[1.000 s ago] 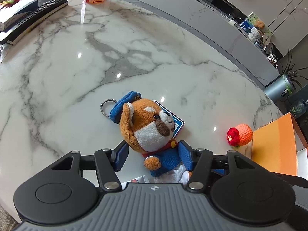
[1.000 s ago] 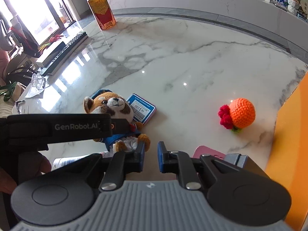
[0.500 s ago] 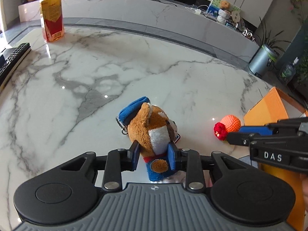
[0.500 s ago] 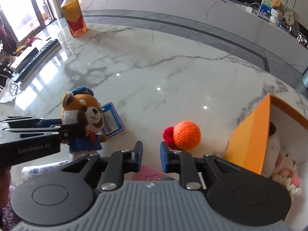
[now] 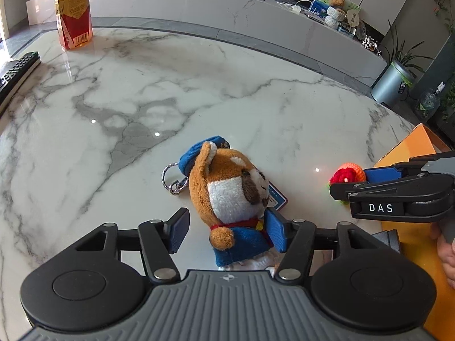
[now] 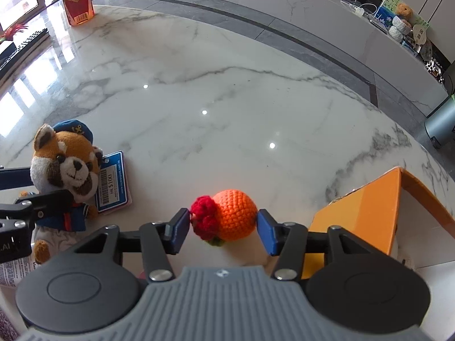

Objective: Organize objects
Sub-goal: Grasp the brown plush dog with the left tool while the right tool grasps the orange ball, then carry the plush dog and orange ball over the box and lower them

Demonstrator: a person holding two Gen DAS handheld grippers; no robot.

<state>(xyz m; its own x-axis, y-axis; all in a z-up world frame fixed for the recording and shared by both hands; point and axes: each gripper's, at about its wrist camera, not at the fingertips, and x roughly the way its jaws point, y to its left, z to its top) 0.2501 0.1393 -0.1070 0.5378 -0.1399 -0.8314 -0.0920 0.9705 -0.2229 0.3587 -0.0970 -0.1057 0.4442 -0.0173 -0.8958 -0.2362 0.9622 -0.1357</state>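
Here, at the left of the scene, the left gripper (image 5: 227, 230) straddles the brown-and-white plush raccoon in a blue sailor suit and cap (image 5: 231, 196), which lies on the white grey-veined marble tabletop (image 5: 199, 93) over its blue price tag (image 6: 112, 183). Its jaws have just been opening; the right pad sits against the toy's blue jacket while the left pad stands clear, so nothing is pinched. Further right, the right gripper (image 6: 223, 231) has its jaws spread around the orange crocheted ball with a red yarn flower (image 6: 227, 217), also just opened wider, with small gaps on both sides. At the far right stands the open orange cardboard box (image 6: 366, 213), just beside the ball.

The step in hand looks like lining up both toys for pickup. Next, each pair of jaws would need to close squarely on its soft toy, then lift and carry it over the box wall.
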